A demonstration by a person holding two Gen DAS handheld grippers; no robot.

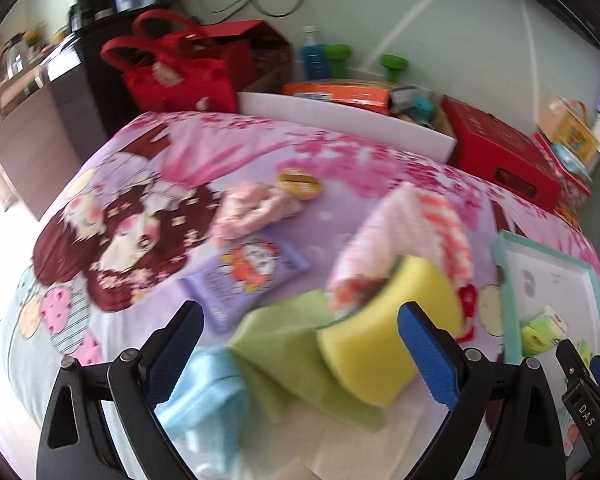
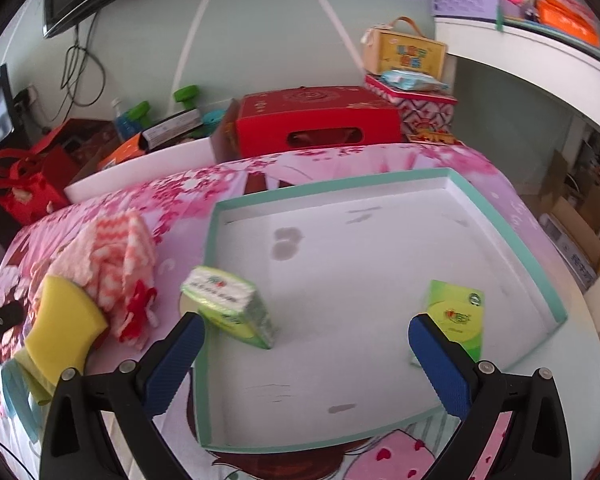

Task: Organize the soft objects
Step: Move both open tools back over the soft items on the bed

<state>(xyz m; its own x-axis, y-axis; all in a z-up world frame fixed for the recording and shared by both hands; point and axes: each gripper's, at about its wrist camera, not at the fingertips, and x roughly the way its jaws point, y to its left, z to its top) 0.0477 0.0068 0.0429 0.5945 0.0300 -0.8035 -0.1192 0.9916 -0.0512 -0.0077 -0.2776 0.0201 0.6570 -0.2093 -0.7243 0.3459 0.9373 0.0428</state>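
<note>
Left gripper [image 1: 300,348] spread wide, nothing pinched, yellow sponge [image 1: 388,332] just beside its right finger, resting on green cloth [image 1: 292,344]. Right gripper [image 2: 304,360] also spread, over tray [image 2: 512,240]; tissue pack [image 2: 230,306] at 11 o'clock. Centre the sponge between fingers, squeeze gently, carry to tray

Two tissue packs [image 2: 230,306] [image 2: 458,312] in the tray [image 2: 508,216]; sponge [image 2: 62,330] and towel [image 2: 116,256] to its left.

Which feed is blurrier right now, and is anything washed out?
Left wrist view: motion-smeared, the yellow sponge and green cloth soft-edged, left edge blown out white. Right wrist view: sharper, tissue packs legible in the tray; fisheye bends both.
</note>
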